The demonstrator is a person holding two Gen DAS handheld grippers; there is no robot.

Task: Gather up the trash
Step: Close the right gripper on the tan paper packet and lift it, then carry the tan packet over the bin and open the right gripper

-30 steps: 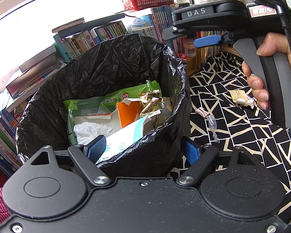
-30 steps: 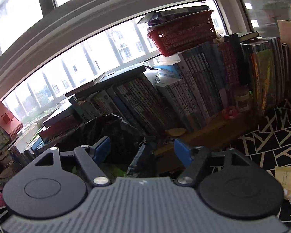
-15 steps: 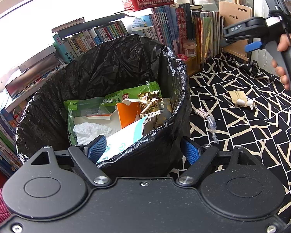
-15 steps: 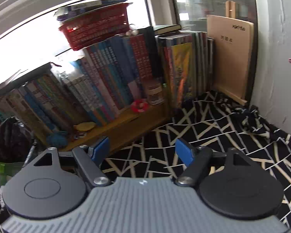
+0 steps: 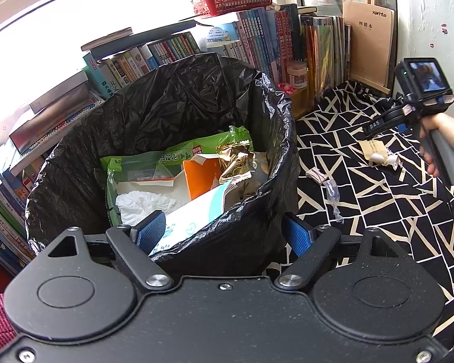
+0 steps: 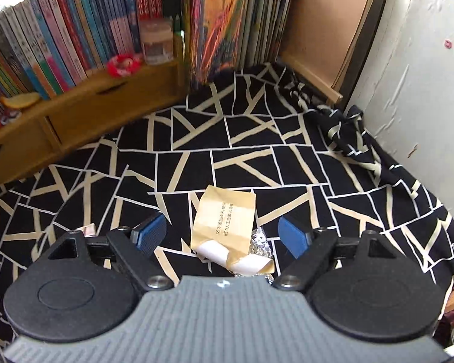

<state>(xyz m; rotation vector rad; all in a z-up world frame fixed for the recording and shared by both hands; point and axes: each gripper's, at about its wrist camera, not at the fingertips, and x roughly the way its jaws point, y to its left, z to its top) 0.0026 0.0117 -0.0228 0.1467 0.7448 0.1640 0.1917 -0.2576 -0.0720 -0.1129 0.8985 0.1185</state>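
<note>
My left gripper sits at the near rim of the trash bin, which is lined with a black bag. Its 2 blue pads straddle that rim — one pad inside the bag, the other outside, both against the crinkled plastic, so it is clamped on the bin's edge at a middling width. Inside the bin lie a green wrapper, an orange carton, a gold foil wrapper and a white tissue.

My right gripper points steeply down at the black cloth with cream lines. Its jaws have just been opening and now stand wide, holding nothing. Between and just beyond the pads lies a brown paper packet, torn open at its near end with white showing, flat on the cloth. A crumpled bit of silver foil lies touching its right edge, partly hidden by the gripper body.

From the left camera, the same packet lies well to the right of the bin, under my right gripper, with my hand on the handle. Nearer the bin, a small rolled wrapper and a clear plastic twist lie on the cloth.

Books and a small jar stand on the wooden shelf behind.
</note>
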